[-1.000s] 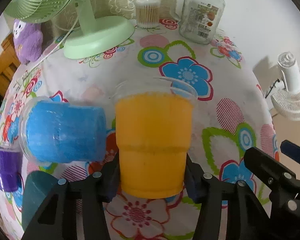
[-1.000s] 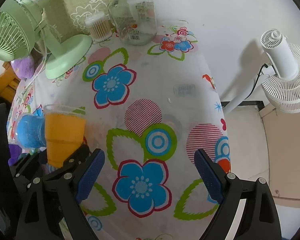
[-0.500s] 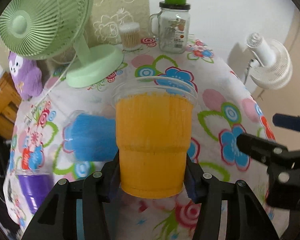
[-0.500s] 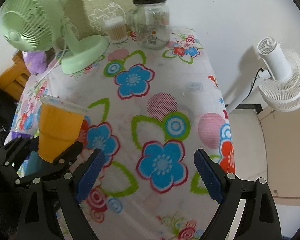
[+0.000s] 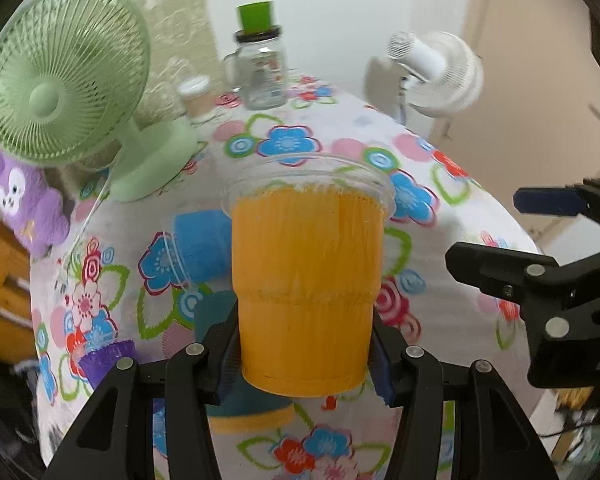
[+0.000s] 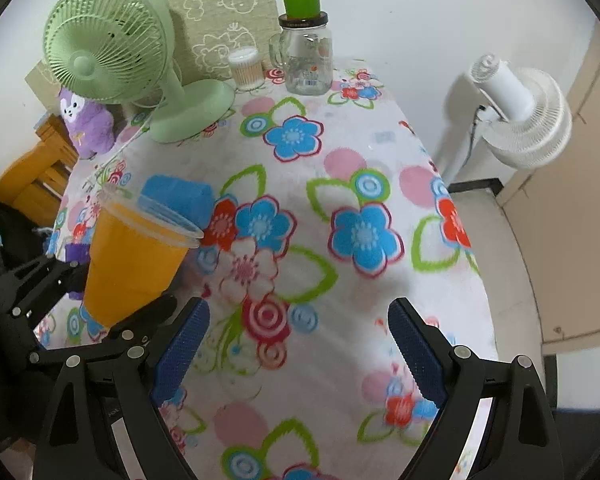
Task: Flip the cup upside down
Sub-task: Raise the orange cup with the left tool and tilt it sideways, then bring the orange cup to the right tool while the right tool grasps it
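The left tool [image 5: 306, 354] is clamped on the lower part of the orange ribbed plastic cup with the clear rim [image 5: 306, 280], one black finger pressed against each side, and the cup is held upright with its mouth upward, clear of the counter covered with a flowered cloth [image 6: 340, 184]. Compared with a second ago, the cup has been raised: the cloth is seen from higher up, and more of the far end of the counter is taken in by the left wrist view. The blue ribbed cup lying on its side [image 5: 198, 246], which was seen large beside the orange cup before, is now shown smaller and behind it, and the small purple cup [image 5: 104, 362] is seen lower left on the cloth. In the right wrist view the orange cup [image 6: 134, 262] is seen tilted at the left, higher in the frame than before. The right tool [image 6: 296, 356] is held with its blue-padded fingers spread wide and nothing between them, above the cloth, just beside the left tool. At the far end a green desk fan [image 6: 112, 46], a glass jar with a green cup on its lid [image 6: 306, 64] and a white fan [image 6: 520, 116] are seen.
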Motion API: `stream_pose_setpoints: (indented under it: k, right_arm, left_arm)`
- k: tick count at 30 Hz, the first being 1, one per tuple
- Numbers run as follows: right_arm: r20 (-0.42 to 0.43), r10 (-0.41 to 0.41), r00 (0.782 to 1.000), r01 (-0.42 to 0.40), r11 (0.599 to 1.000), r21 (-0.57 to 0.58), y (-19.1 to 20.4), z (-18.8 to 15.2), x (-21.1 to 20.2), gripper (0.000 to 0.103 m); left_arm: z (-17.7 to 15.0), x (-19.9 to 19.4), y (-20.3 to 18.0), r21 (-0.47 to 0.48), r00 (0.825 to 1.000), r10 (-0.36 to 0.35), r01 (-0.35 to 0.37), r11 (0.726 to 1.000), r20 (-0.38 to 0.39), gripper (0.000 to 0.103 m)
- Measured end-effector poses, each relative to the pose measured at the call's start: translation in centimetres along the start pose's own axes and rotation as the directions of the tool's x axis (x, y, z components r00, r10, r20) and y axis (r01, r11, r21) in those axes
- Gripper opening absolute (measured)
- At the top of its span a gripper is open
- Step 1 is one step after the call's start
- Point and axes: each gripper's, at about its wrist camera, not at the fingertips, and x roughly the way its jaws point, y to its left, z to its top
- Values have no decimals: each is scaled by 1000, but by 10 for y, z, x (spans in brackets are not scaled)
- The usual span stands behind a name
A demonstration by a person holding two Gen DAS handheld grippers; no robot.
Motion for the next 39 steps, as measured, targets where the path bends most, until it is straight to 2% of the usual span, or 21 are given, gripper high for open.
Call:
stream_pose_setpoints:
  k: [5, 9, 15, 18, 24, 28, 32, 34, 35, 36, 39]
  right_arm:
    - [8, -43, 999, 43, 998, 37, 13, -35, -15, 93]
    - [5, -58, 998, 57, 996, 72, 19, -58, -19, 93]
    - [0, -90, 996, 89, 987, 130, 19, -94, -19, 93]
    - [7, -112, 994, 110, 982, 155, 15, -110, -18, 93]
    - [-13, -131, 991, 131, 970, 206, 6, -135, -8, 93]
    - [-31, -130, 991, 133, 965, 224, 2, -147, 1, 93]
    - [-44, -132, 990, 139, 964, 227, 0, -153, 9, 93]
    - [-44, -130, 991, 137, 964, 226, -1, -154, 11, 93]
    - [-46, -127, 991, 134, 965, 225, -1, -153, 12, 93]
    - [-46, -125, 991, 132, 966, 223, -1, -152, 12, 93]
    - [-45, -108, 993, 115, 973, 202, -1, -147, 11, 93]
  left_arm:
    - [-22, -7, -8, 118, 998, -60, 62, 991, -20, 55]
    - [-38, -5, -19, 213, 995, -90, 96, 972, -39, 55]
    - [-63, 6, -43, 353, 987, -145, 160, 922, -69, 55]
    - [-74, 14, -56, 427, 982, -169, 189, 884, -85, 55]
    - [-86, 29, -71, 493, 973, -193, 230, 839, -125, 55]
    - [-94, 42, -80, 537, 972, -184, 234, 811, -145, 55]
    - [-96, 50, -83, 532, 967, -197, 252, 808, -159, 58]
    - [-95, 51, -83, 523, 969, -193, 246, 816, -154, 71]
    - [-94, 52, -83, 517, 969, -189, 246, 820, -160, 84]
    - [-94, 52, -82, 503, 969, -187, 245, 829, -164, 89]
    - [-93, 48, -80, 467, 969, -177, 237, 852, -170, 92]
